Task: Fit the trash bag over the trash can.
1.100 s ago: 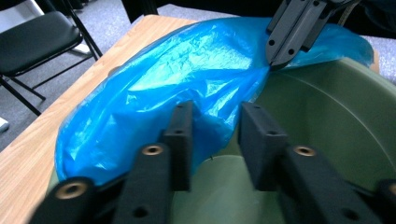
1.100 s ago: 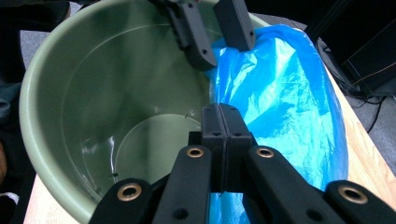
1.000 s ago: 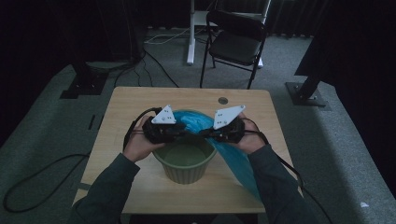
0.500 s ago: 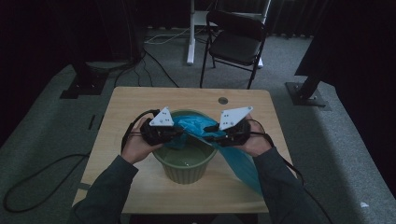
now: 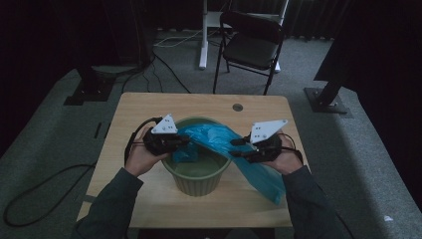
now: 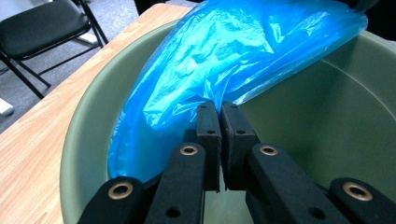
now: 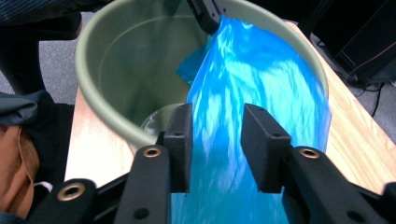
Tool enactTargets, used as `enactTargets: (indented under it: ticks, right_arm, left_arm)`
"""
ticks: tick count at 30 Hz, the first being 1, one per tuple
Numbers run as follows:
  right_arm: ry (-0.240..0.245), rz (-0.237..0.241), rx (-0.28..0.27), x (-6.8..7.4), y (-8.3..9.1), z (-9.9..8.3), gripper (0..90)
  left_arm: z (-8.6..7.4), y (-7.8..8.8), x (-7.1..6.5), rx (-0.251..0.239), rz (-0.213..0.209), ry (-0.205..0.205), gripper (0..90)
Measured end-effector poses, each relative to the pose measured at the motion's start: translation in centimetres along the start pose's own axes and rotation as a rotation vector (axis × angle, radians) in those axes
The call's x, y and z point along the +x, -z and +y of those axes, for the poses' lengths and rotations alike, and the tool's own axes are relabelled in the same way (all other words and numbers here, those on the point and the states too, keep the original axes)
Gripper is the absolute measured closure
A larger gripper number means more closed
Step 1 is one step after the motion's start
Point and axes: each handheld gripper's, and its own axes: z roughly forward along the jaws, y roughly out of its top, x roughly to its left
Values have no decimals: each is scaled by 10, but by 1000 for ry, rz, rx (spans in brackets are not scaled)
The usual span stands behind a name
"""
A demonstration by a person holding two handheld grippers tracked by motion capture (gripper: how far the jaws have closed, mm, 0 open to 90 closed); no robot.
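Left gripper [image 6: 218,109] is clamped on a fold of the blue plastic bag [image 5: 219,142] just inside the green bin's [image 5: 199,181] left rim. Right gripper [image 7: 215,116] has just been opening; its jaws stand apart with the bag between them, pads not pressing. Bag lies across the bin mouth and hangs over its right rim toward the tabletop's [image 5: 149,107] near right corner.

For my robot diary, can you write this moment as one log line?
left hand-held gripper: shut on thin blue plastic bag | right hand-held gripper: open, jaws just opening, bag between | round green plastic bin: unlined
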Motion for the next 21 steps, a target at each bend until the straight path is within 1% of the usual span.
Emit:
enactTargets:
  ticks: [1, 2, 3, 4, 5, 7, 8, 9, 10, 11, 12, 13, 14, 15, 16, 17, 18, 19, 20, 21]
  right_arm:
    - [-11, -7, 3, 2, 2, -4, 562]
    - [-11, -7, 3, 2, 2, -4, 562]
    - [-22, -17, 4, 3, 4, -7, 534]
    - [-22, -17, 4, 3, 4, -7, 534]
    - [-25, -26, 8, 6, 4, -11, 503]
    - [-25, -27, 13, 6, 4, -12, 500]
    - [-22, -32, 24, 7, 3, -14, 499]
    - [-18, -38, 38, 8, 2, -17, 536]
    - [-18, -38, 38, 8, 2, -17, 536]
    - [-16, -35, 47, 7, 2, -19, 648]
    - [-16, -35, 47, 7, 2, -19, 648]
    - [-9, -42, 53, 7, 3, -19, 747]
    - [-9, -42, 53, 7, 3, -19, 747]
    - [5, -58, 53, 7, 4, -18, 833]
    - [5, -58, 53, 7, 4, -18, 833]
    - [16, -67, 56, 7, 5, -16, 874]
    - [16, -67, 56, 7, 5, -16, 874]
    - [31, -67, 60, 7, 5, -12, 887]
    - [31, -67, 60, 7, 5, -12, 887]
    - [37, -65, 59, 7, 5, -9, 891]
  left_arm:
    - [-1, 0, 1, -2, 2, 6, 867]
    - [-2, 0, 1, -2, 2, 9, 867]
    - [-3, 0, 2, -1, 2, 13, 867]
    - [-3, 0, 2, -1, 2, 13, 867]
    - [-5, 0, 4, 1, 4, 17, 866]
    - [-5, 0, 4, 2, 5, 20, 866]
    - [-6, 0, 4, 1, 5, 24, 866]
    - [-7, 1, 5, 0, 7, 26, 865]
    - [-7, 1, 5, 0, 7, 26, 865]
    - [-7, 2, 6, -2, 7, 30, 864]
    - [-7, 2, 6, -2, 7, 30, 860]
    - [-8, 2, 6, -2, 8, 28, 852]
    - [-8, 2, 6, -2, 8, 28, 841]
    - [-7, 3, 4, -1, 4, 20, 818]
    - [-7, 3, 4, -1, 4, 20, 801]
    - [-7, 4, 4, -3, -2, 15, 765]
    - [-6, 4, 3, -10, -2, 13, 765]
    - [-5, 5, 2, -17, -6, 8, 700]
    - [-5, 6, 2, -19, -8, 3, 700]
    - [-2, 7, 1, -31, -5, -2, 651]
